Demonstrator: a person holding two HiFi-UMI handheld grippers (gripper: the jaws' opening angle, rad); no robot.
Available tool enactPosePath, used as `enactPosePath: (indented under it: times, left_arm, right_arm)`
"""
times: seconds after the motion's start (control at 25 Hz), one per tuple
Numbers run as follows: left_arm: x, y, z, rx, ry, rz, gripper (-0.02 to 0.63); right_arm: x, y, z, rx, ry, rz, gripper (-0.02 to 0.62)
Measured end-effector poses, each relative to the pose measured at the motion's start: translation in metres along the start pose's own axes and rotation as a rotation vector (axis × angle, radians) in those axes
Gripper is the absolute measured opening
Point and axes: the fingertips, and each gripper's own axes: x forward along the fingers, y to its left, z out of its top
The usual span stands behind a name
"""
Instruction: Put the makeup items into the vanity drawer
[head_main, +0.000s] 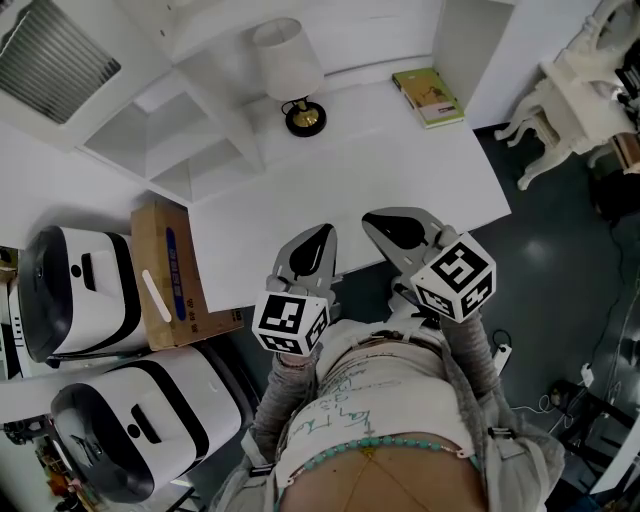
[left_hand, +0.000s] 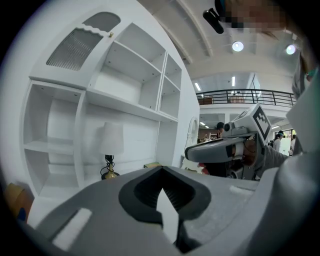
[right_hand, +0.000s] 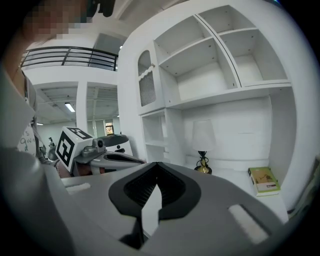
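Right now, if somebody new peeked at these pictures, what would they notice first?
Probably the two grey grippers with square-patterned cubes, the left gripper and the right gripper. They are held side by side over the near edge of the white desk, both shut and empty. Next comes the white-shaded lamp at the desk's back, and the green book near its far right corner.

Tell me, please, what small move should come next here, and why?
Probably look along the desk's front edge for the drawer: the left gripper and right gripper are shut on nothing near the body, and the top bears only a lamp and a green book; no makeup or drawer shows.
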Motion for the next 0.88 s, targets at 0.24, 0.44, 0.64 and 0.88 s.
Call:
enactPosePath:
  times: [0.24,0.44,0.64,0.88]
  left_arm:
    - [0.003,-0.005,0.02,0.005,-0.036,-0.013,0.006]
    - [0.002,-0.005,0.024,0.007,-0.048,-0.019,0.006]
    - [0.001,-0.005,0.027,0.003,-0.056,-0.029,0.006]
    - [0.001,-0.006,0.026,-0.001,-0.058,-0.03,0.006]
  right_arm:
    - [-0.002,0.003,0.012,-0.017,-0.026,0.004,0.028]
    - [-0.002,0.007,0.012,-0.03,-0.014,0.017,0.028]
    - [0.0,0.006,0.013,-0.035,-0.01,0.014,0.028]
    - [-0.001,0.006,0.01,-0.032,-0.001,0.017,0.028]
